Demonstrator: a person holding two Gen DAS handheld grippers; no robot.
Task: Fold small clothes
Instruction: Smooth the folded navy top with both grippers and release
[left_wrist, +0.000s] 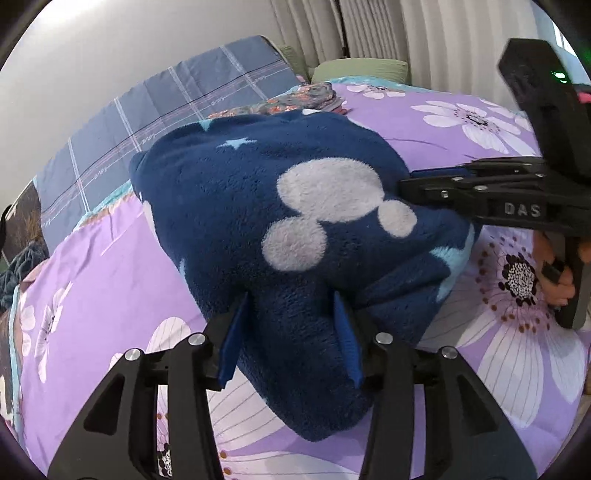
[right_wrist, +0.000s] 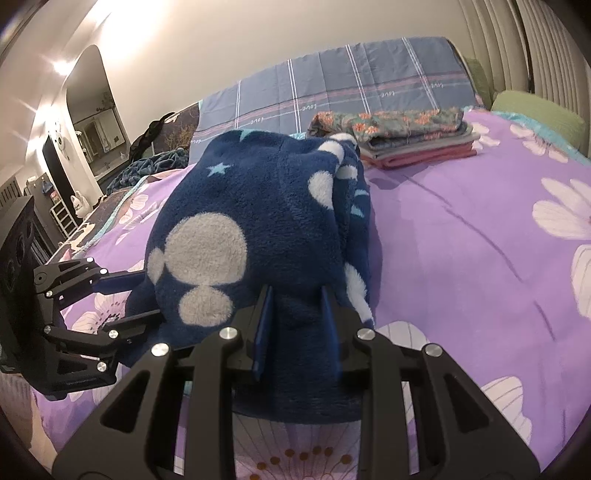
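Purple floral bedsheet (right_wrist: 461, 240) covers the whole bed; the navy fleece garment (left_wrist: 288, 221) sits on it mid-bed, bunched and partly lifted between two grippers. Thick plush pile, navy with pale grey mouse-head blobs and small light-blue stars, already doubled over itself, layers showing along the edge in the right wrist view. Folded pile (right_wrist: 399, 136) of floral and pink clothes lies well apart near the plaid pillow (right_wrist: 351, 81).

Risks: fleece is bulky and springy, so the fold likely pops open if either grip lets go early. Left gripper (left_wrist: 291, 332) has its blue pads (left_wrist: 236, 336) narrowed around a thick wad of fabric; whether they truly pinch it I can't tell for sure, looks held. If loose, that corner drops and the layers slide. Right gripper (right_wrist: 295, 325) is clamped narrow on the near hem, firm. Uneven pull between the two would skew the edges. Sheet could wrinkle or drag underneath.
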